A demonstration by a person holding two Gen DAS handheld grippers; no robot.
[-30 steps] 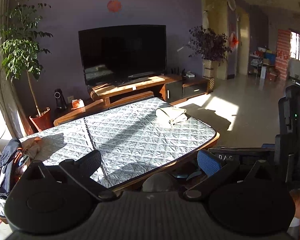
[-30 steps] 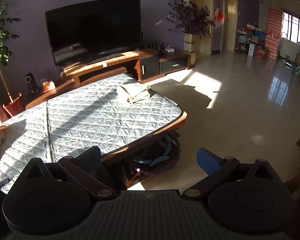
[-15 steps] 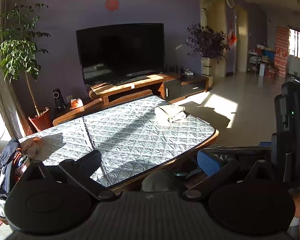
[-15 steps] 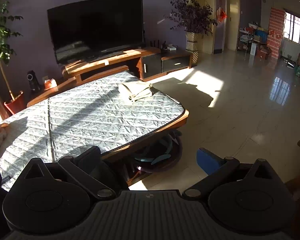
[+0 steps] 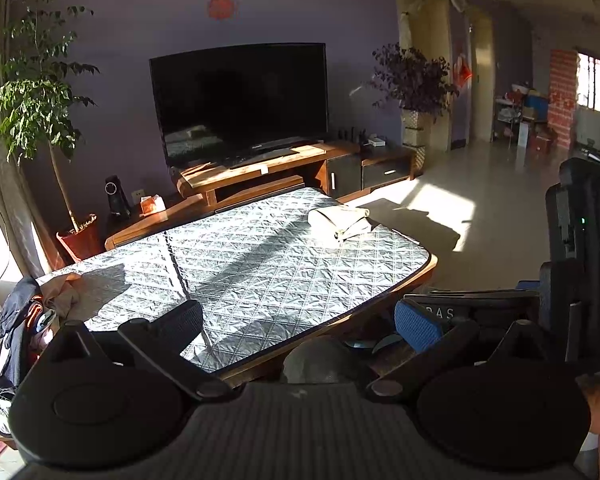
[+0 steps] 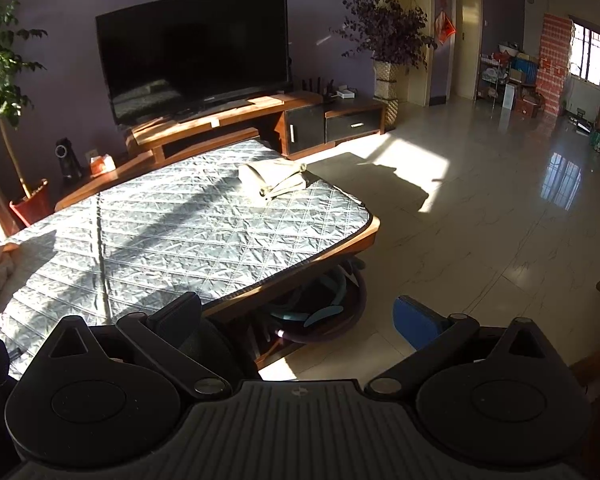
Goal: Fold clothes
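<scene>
We are holding both grippers back from the table (image 5: 380,256), well short of any cloth, the left gripper (image 5: 300,316) and right gripper (image 6: 298,312) each with fingers spread wide and gripping nothing. The folded beige garment (image 5: 340,222) is lying at the far right end; the crumpled clothes (image 5: 58,296) are bunching at the left edge. We are judging them soft, light and floppy, best pinched at a hem or corner.

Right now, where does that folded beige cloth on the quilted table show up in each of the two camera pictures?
Left wrist view: folded beige cloth, right of centre, at the table's far right corner.
Right wrist view: folded beige cloth, just left of centre, same corner.
Shared landmark: the black television behind it.
</scene>
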